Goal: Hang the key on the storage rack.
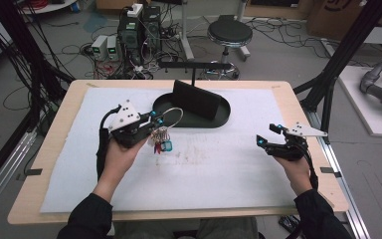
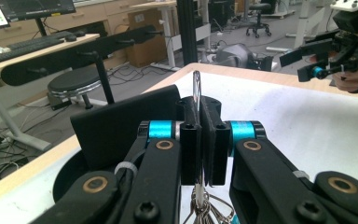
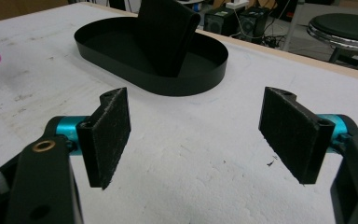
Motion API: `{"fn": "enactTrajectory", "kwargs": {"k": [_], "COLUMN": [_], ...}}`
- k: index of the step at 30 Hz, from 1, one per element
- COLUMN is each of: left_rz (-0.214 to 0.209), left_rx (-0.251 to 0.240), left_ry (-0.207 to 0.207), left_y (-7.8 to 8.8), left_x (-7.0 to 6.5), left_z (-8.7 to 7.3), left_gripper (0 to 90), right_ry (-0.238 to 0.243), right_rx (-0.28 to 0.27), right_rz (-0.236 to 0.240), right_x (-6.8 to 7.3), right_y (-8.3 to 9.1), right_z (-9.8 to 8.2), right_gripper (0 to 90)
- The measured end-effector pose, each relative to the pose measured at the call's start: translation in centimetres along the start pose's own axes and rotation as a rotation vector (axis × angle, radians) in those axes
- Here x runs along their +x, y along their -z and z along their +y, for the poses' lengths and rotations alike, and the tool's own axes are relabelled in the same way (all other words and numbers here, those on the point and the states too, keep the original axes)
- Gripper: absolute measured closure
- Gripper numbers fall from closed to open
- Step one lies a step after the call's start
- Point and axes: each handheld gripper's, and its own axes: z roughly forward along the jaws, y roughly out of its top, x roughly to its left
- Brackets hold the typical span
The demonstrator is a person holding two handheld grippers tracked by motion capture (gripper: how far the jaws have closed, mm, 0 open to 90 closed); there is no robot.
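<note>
My left gripper is shut on a thin metal ring, which stands up between its pads in the left gripper view. A bunch of keys and coloured tags hangs from the ring just above the white mat. Right behind it is a black oval tray holding an upright black block. At the right of the table my right gripper is held open with nothing between its pads, and it points toward the tray and its block.
The mat covers most of a wooden table. A black bar on a stand rises behind the far edge, with a stool and cables on the floor beyond. Black frame posts stand at both sides.
</note>
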Motion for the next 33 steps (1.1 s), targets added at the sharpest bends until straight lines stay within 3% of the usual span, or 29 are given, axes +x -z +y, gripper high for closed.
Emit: {"fn": "enactTrajectory", "kwargs": {"k": [33], "left_rz": [0.082], "left_rx": [-0.061], "left_ry": [0.03], "left_y": [-2.8], "left_x": [4.1], "left_z": [3.6], "left_gripper": [86.3], "right_ry": [0.001], "right_rx": [-0.001], "right_rz": [0.003], "right_x": [-0.1], "right_y": [-0.2], "right_z": [0.0], "right_gripper": [25.3]}}
